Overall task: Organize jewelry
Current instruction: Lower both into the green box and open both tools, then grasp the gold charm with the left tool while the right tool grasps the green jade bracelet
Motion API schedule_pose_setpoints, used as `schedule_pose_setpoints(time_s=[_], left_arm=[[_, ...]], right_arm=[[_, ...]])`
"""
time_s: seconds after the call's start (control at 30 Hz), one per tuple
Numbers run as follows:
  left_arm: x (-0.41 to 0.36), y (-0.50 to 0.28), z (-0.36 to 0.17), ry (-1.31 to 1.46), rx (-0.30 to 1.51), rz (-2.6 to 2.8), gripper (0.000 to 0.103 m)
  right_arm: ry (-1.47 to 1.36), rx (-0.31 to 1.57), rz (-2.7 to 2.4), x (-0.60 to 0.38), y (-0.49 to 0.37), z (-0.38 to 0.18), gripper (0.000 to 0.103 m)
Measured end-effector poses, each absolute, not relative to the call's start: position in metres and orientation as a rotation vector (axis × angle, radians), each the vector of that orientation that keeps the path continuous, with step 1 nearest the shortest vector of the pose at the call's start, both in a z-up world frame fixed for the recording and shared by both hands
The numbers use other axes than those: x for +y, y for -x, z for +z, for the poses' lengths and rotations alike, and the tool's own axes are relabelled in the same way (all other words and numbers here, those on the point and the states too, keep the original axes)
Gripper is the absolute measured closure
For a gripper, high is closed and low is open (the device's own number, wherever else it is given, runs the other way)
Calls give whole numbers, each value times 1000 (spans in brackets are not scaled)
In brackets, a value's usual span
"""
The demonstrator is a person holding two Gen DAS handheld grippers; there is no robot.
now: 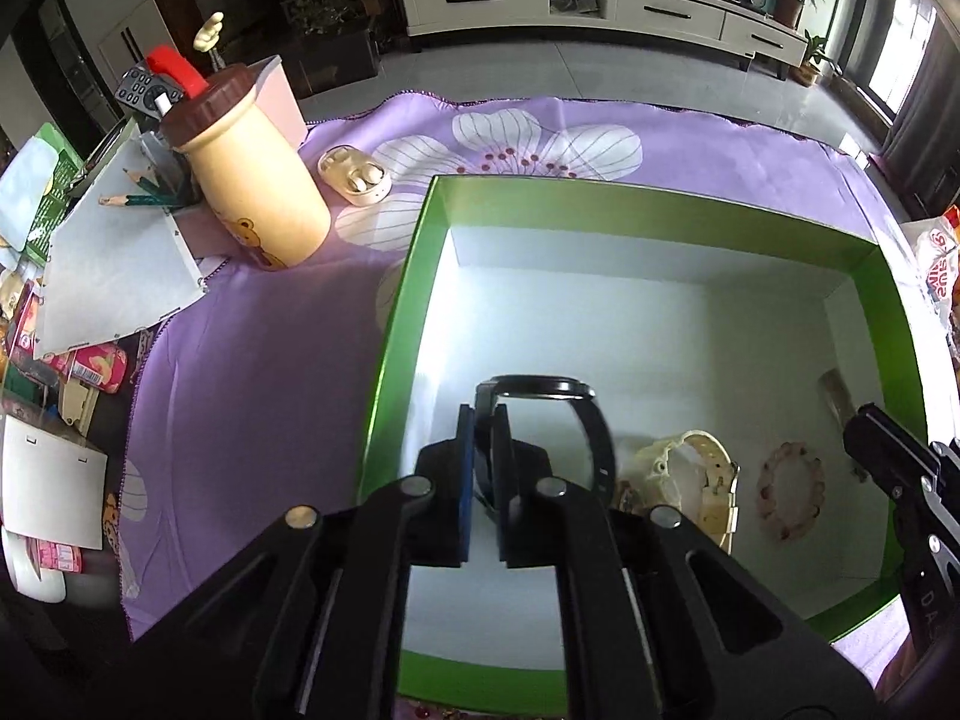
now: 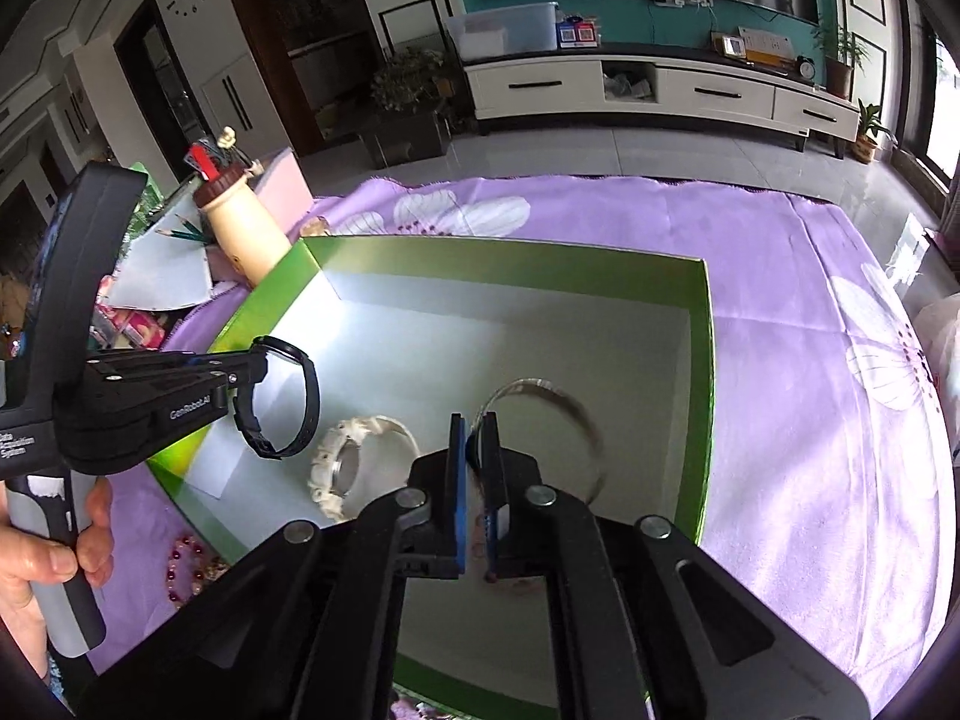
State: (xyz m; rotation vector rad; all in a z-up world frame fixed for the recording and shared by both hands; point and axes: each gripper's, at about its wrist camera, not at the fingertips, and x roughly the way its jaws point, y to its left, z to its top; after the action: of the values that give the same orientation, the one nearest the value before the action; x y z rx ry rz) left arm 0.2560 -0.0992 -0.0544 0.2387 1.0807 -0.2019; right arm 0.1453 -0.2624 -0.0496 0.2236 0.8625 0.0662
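My left tool (image 1: pixel 485 420) clamps the black watch (image 1: pixel 576 420) over the green box (image 1: pixel 396 324); my right tool (image 2: pixel 474 429) pinches the silver bangle (image 2: pixel 564 396) inside it, beside the cream watch (image 2: pixel 354 456).

left tool (image 1: pixel 485 420) clamped, right tool (image 2: pixel 474 426) clamped

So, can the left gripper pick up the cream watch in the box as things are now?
Probably not yet. The left gripper is shut on the black watch, so it has no free grip. The cream watch itself lies uncovered on the green box floor, close beside it.
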Motion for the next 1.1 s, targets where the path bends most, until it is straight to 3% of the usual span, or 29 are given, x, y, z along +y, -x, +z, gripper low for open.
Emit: schedule_pose_setpoints(time_s=[0.13,0.2,0.6,0.7,0.93,1.1], left_arm=[[-106,-250,-48,-264,1049,-214,92],[-107,-246,-42,-262,1032,-218,75],[-74,-190,-1,-180,956,-277,34],[-60,-170,3,-178,953,-284,24],[-28,-121,-7,-174,979,-330,18],[-3,-86,-27,-135,992,-349,18]], right_arm=[[-250,852,53,-270,-142,-49,73],[-261,845,54,-273,-137,-47,73],[-263,767,119,-259,-76,-22,73],[-243,759,132,-250,-57,-17,67],[-221,772,132,-241,-18,-16,55],[-231,812,104,-243,13,-32,55]])
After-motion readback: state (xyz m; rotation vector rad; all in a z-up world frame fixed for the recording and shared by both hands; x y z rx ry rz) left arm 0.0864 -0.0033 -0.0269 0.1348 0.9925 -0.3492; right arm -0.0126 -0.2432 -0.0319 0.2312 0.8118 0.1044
